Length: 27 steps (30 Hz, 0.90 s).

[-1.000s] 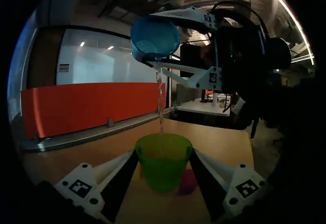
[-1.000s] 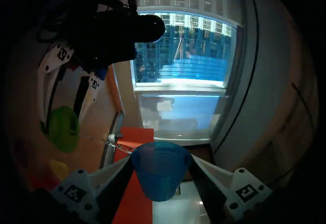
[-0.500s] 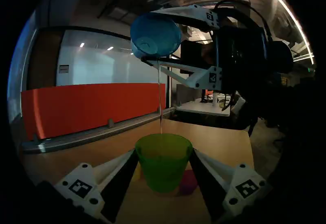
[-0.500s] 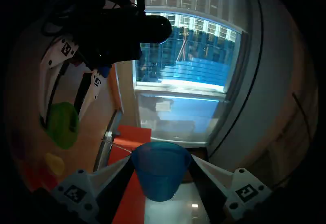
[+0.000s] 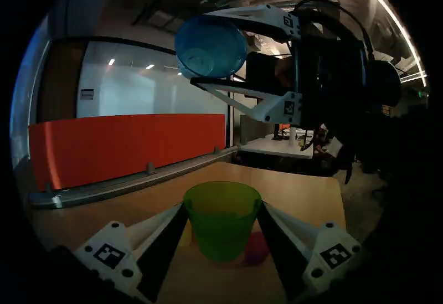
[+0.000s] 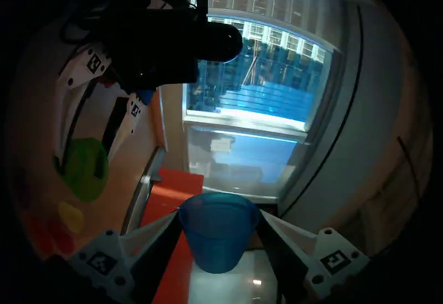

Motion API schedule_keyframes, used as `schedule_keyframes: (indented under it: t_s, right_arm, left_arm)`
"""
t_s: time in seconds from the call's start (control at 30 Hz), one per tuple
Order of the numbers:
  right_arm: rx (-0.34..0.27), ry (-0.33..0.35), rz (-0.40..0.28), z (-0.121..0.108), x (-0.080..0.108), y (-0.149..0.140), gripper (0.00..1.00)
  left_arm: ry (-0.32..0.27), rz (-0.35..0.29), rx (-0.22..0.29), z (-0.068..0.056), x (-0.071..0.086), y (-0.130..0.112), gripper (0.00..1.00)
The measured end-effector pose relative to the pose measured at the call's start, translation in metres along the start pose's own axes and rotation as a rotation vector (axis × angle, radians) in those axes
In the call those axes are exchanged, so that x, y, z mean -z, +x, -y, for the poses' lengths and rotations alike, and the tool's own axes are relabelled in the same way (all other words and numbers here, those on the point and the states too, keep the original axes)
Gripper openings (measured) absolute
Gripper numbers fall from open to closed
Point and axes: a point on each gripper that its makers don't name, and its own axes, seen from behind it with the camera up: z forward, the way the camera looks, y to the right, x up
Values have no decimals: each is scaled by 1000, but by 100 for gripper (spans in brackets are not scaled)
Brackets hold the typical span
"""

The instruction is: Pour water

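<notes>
translucent blue cup (image 5: 210,47) tipped on its side, high above the upright green cup (image 5: 222,218).

Both views are dim, darker and bent toward the rims. In the left gripper view a ceiling light strip (image 5: 395,31) glows at 2 o'clock; the green cup (image 5: 222,226) at 6 o'clock is sharp. In the right gripper view a window (image 6: 260,104) at 12 o'clock throws bluish daylight behind the blue cup (image 6: 219,237), and glare spots the floor (image 6: 238,284) at 6 o'clock
</notes>
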Motion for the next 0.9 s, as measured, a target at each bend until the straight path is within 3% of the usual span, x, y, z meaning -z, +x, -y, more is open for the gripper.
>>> schedule_keyframes:
  t_s: [0.27,0.47,0.77,0.9]
  right_arm:
    - [-26,1,-4,0,-1,0,91]
    - [-107,-6,-5,-1,2,-5,91]
    - [-383,-25,-13,-7,12,-15,91]
    - [-502,-2,-31,-2,17,-10,91]
  left_arm:
    - [4,2,-3,1,1,0,86]
    - [6,1,-7,1,2,1,86]
    - [8,-1,-13,2,3,3,86]
    - [9,0,-15,2,3,4,86]
